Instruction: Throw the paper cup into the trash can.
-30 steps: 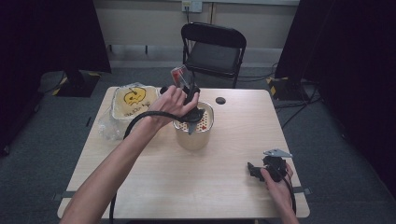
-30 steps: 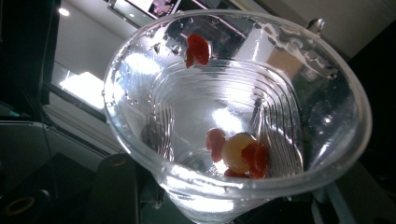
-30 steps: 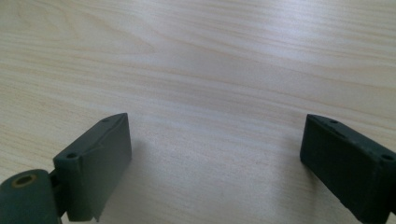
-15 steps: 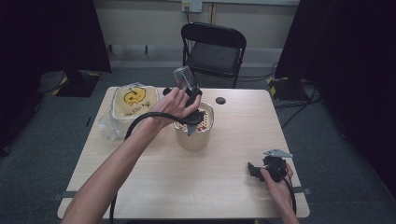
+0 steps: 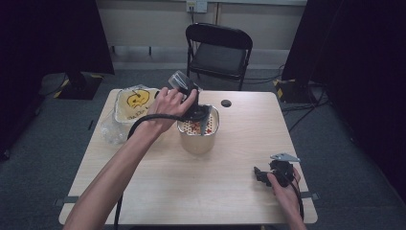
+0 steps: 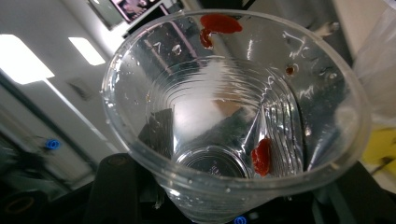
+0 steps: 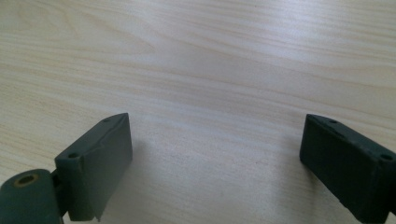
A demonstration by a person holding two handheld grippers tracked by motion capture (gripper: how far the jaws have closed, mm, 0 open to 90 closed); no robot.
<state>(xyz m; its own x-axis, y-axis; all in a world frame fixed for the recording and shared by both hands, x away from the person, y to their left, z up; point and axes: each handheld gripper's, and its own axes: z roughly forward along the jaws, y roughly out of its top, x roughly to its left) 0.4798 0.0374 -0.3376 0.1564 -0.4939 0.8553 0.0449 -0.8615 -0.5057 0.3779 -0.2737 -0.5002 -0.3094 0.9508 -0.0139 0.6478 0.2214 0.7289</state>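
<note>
A metal pot (image 5: 198, 139) with red pieces inside stands in the middle of the wooden table (image 5: 191, 191). My left gripper (image 5: 197, 114) reaches down over the pot's rim, held by a hand coming from the left. It is shut on a clear plastic cup (image 6: 233, 116), whose mouth faces the camera in the left gripper view. A few red bits (image 6: 261, 156) stick to the cup's inner wall. Near the table's front right, my right gripper (image 5: 261, 173) rests low on the wood. Its jaws stand wide open with only bare tabletop (image 7: 210, 93) between them.
A clear bag holding a yellow smiley-face container (image 5: 134, 103) lies at the table's back left, with crumpled clear plastic (image 5: 112, 132) beside it. A black cable hole (image 5: 226, 103) sits behind the pot. A black folding chair (image 5: 218, 48) stands beyond the far edge.
My left hand has shifted slightly right and down, bringing the gripper and cup lower over the pot. The right gripper has not moved.
</note>
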